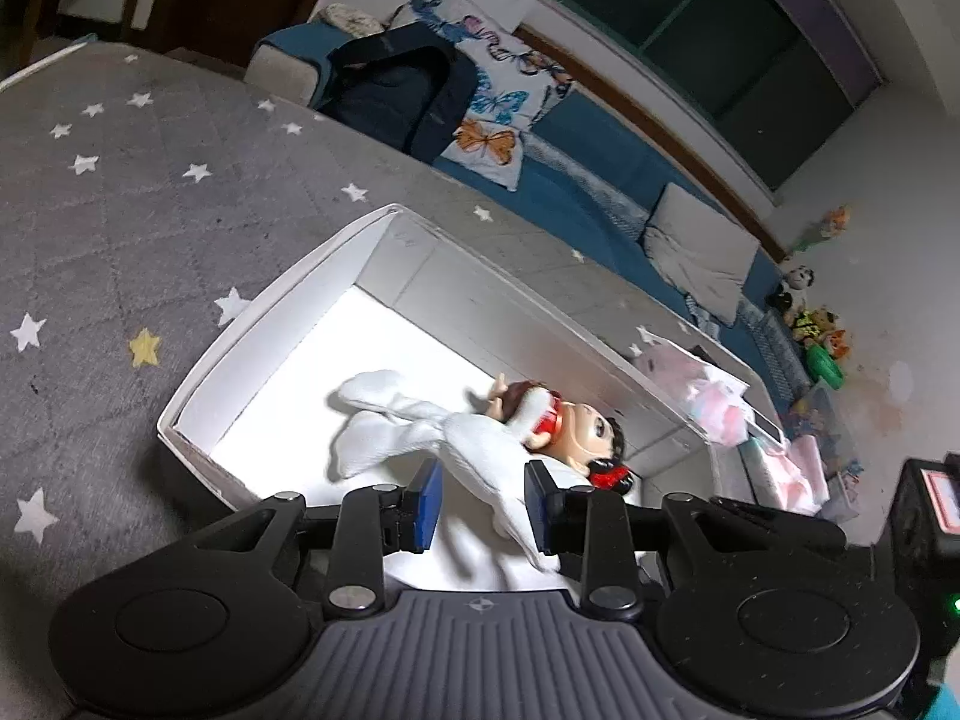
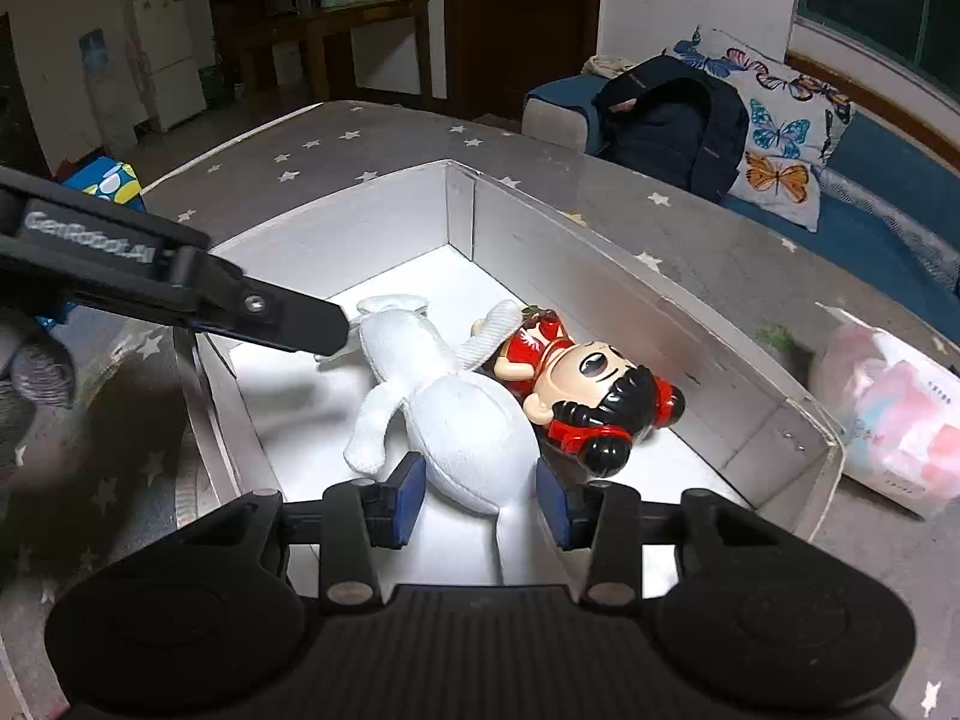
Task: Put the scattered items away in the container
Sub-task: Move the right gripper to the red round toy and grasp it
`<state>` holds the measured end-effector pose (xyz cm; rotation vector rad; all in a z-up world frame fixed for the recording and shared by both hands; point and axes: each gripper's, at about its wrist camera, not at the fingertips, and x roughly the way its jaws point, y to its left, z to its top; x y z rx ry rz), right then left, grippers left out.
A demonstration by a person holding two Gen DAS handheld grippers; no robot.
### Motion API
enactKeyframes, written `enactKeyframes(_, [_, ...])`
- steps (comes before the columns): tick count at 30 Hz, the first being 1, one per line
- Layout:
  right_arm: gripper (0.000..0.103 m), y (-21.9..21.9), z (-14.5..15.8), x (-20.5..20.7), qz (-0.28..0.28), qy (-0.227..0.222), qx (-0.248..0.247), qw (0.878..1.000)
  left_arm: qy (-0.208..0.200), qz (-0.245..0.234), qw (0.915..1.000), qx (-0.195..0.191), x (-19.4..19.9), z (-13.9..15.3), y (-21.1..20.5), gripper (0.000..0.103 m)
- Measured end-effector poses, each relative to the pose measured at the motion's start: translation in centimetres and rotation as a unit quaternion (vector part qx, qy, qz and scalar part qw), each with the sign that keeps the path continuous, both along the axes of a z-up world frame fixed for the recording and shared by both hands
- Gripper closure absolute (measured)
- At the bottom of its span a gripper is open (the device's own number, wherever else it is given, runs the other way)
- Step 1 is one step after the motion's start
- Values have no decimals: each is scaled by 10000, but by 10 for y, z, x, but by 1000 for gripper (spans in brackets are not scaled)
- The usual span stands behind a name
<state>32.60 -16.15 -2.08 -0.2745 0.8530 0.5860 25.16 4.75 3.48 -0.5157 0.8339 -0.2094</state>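
A white cardboard box (image 1: 276, 300) (image 2: 708, 318) sits on a grey star-patterned mat. Inside it lie a white plush toy (image 1: 420, 426) (image 2: 462, 426) and a plastic doll in a red dress with black hair (image 1: 576, 432) (image 2: 588, 390), side by side and touching. My left gripper (image 1: 483, 507) is open above the box, its blue pads on either side of the plush without gripping it. My right gripper (image 2: 480, 501) is open too, its pads either side of the plush's lower body. The left gripper's finger (image 2: 288, 315) shows in the right wrist view, close to the plush's end.
A pink and white plastic-wrapped pack (image 2: 894, 414) (image 1: 714, 396) lies on the mat just outside the box. A blue sofa with a butterfly pillow (image 2: 780, 132) and a dark backpack (image 2: 672, 120) stands beyond the mat. Toys (image 1: 816, 324) sit by the wall.
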Motion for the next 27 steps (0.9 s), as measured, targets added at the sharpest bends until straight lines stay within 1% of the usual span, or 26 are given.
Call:
enactKeyframes(4, [62, -2, 4, -9, -71, -65, 105, 9999, -209, -109, 9992, 325, -15, 6, -8, 70])
enactKeyframes(7, [62, -4, 9, -19, -113, -139, 161, 9997, -302, -204, 9982, 466, -25, 8, -12, 70])
enactKeyframes(11, [62, -9, 20, -36, -201, -374, 252, 9988, -356, -256, 9977, 509, -41, 8, -14, 70])
enactKeyframes(17, [61, -16, 34, -69, -352, -708, 437, 9959, -554, -357, 9963, 557, -67, 11, -18, 70])
enactKeyframes(19, [58, -20, 37, -84, -376, -814, 510, 9947, -630, -357, 9956, 601, -76, 13, -20, 70])
enactKeyframes(21, [53, -24, 37, -97, -418, -893, 565, 9935, -714, -405, 9950, 573, -85, 15, -22, 70])
enactKeyframes(26, [53, -39, 31, -126, -572, -922, 671, 9918, -774, -576, 9940, 519, -105, 14, -32, 70])
enactKeyframes(27, [51, -42, 29, -132, -619, -903, 691, 9916, -765, -608, 9940, 486, -108, 13, -35, 70])
